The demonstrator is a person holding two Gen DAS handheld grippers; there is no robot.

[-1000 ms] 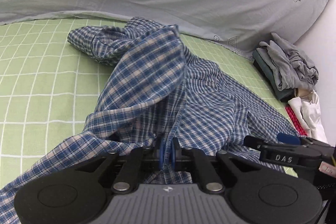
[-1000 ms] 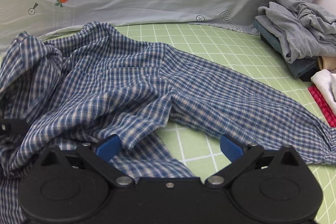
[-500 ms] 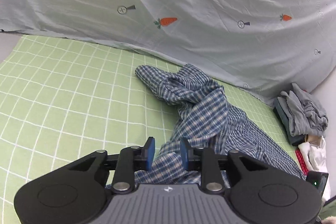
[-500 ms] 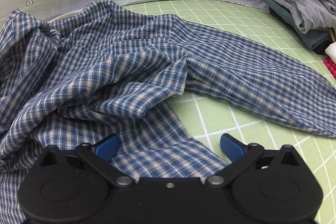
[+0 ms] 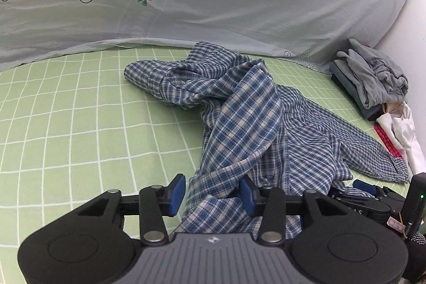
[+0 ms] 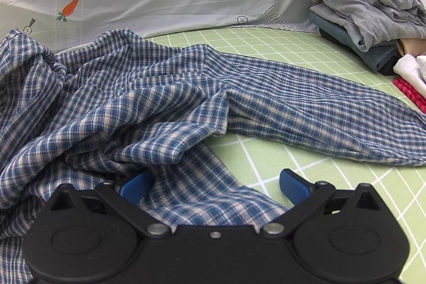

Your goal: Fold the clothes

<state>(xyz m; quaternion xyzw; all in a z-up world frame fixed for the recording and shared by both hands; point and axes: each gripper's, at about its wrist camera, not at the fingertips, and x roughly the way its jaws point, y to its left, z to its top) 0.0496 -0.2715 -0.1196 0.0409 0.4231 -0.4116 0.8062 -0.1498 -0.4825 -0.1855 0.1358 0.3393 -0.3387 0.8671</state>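
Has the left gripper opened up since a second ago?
Yes. The left gripper was shut on the plaid shirt; now its blue pads stand apart, with the shirt's edge loose between them on the green checked sheet.

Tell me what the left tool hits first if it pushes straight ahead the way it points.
The left tool, its jaws open, already has the plaid shirt bunched between them, so the shirt comes first. Beyond it lies the carrot-print sheet, though depth is hard to judge.
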